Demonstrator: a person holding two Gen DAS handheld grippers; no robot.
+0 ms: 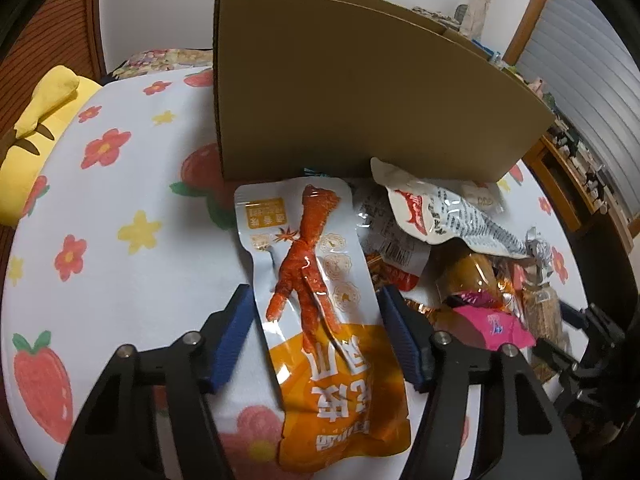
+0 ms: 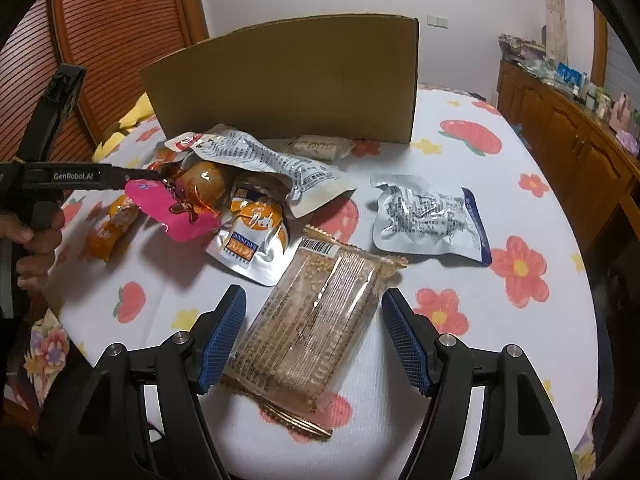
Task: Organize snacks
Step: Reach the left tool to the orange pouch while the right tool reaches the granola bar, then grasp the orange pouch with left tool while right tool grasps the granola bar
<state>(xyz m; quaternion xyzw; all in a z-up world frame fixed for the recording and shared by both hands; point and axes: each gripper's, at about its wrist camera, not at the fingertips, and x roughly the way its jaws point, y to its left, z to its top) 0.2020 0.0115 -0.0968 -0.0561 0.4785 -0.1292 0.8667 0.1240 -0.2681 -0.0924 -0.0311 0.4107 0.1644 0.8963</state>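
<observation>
My left gripper (image 1: pixel 318 300) is open, its blue pads on either side of a white and orange chicken-foot snack pack (image 1: pixel 320 312) lying flat on the flowered cloth. My right gripper (image 2: pixel 314 300) is open around a clear brown cracker pack (image 2: pixel 316 320) that lies flat. A pile of snacks (image 2: pixel 224 196) lies in front of the cardboard box (image 2: pixel 288 80): a pink pack (image 2: pixel 176 216), a silver pouch (image 2: pixel 272 164) and an orange-white pouch (image 2: pixel 256 248). The box also shows in the left wrist view (image 1: pixel 360 92).
A silver and blue pouch (image 2: pixel 432 220) lies alone at the right. A small pale wrapped roll (image 2: pixel 316 148) sits against the box. A yellow plush (image 1: pixel 36 128) lies at the left edge. A wooden cabinet (image 2: pixel 568 128) with clutter stands at the right.
</observation>
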